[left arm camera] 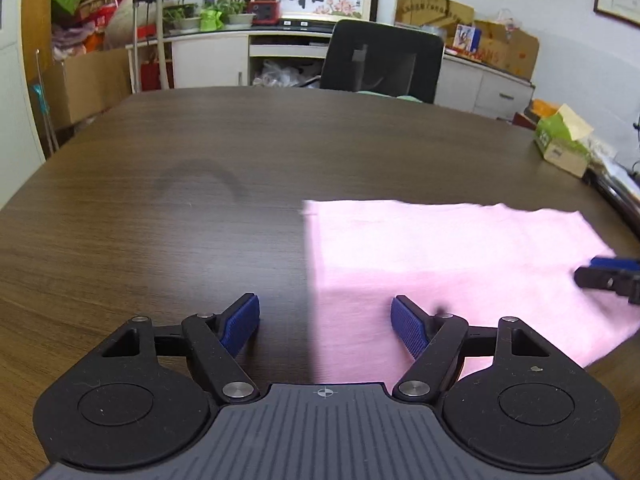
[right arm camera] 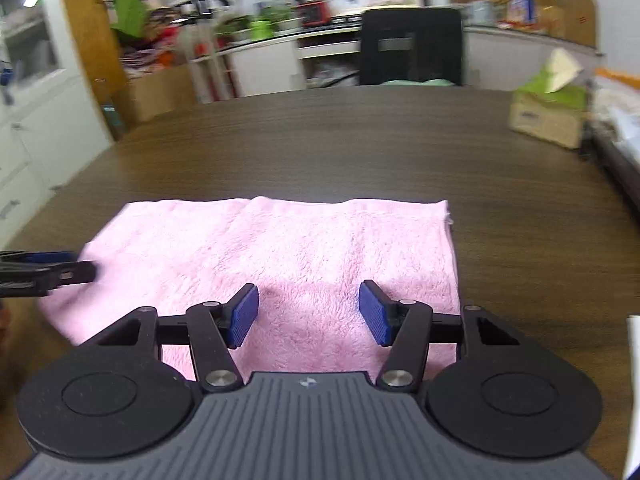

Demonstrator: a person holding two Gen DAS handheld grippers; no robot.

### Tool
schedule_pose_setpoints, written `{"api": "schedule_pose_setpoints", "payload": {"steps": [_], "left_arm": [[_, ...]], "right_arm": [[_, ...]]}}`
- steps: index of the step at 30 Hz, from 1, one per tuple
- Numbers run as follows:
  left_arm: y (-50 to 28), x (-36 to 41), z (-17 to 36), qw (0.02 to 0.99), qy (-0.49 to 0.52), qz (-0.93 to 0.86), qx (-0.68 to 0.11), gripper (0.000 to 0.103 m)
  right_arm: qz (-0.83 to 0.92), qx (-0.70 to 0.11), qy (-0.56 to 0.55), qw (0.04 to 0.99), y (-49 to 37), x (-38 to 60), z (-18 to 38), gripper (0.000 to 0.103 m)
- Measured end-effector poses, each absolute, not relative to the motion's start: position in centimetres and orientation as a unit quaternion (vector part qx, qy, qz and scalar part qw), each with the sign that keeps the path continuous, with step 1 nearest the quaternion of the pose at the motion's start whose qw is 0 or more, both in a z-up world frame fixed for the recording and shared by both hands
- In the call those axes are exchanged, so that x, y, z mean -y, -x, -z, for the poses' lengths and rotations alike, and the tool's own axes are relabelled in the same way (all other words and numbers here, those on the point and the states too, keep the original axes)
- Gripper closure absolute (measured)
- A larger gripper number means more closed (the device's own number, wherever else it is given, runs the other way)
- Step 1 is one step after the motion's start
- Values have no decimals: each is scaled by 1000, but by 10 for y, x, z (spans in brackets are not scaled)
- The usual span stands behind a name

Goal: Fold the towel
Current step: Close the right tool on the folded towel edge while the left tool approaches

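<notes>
The pink towel (right arm camera: 276, 264) lies flat on the dark worktop (left arm camera: 240, 152), and both the left gripper (left arm camera: 325, 326) and the right gripper (right arm camera: 308, 312) are spread wide and hold nothing, so a shallow pinch may catch only the fluffy pile and let the edge slip.

dark wood table (left arm camera: 240, 152), black office chair (left arm camera: 380, 60), white cabinets (left arm camera: 208, 60) behind.
</notes>
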State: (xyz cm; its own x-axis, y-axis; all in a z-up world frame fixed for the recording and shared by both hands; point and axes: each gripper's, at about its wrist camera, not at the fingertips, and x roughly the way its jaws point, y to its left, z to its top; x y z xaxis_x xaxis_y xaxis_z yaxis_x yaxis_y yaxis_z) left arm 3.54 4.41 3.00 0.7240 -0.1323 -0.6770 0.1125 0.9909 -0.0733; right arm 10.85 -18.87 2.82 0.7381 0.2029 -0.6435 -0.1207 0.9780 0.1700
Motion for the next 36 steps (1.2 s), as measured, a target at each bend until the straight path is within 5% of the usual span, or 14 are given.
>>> {"api": "schedule_pose_setpoints", "payload": {"steps": [4, 22, 36], "left_arm": [[-35, -46, -31, 929, 28, 63, -363, 28], [-34, -94, -41, 934, 137, 18, -329, 22], [-35, -120, -45, 928, 171, 6, -330, 11]], "right_arm": [[-97, -344, -49, 933, -103, 182, -25, 33], [-203, -232, 68, 949, -62, 102, -46, 34], [-276, -245, 245, 896, -59, -17, -34, 59]]}}
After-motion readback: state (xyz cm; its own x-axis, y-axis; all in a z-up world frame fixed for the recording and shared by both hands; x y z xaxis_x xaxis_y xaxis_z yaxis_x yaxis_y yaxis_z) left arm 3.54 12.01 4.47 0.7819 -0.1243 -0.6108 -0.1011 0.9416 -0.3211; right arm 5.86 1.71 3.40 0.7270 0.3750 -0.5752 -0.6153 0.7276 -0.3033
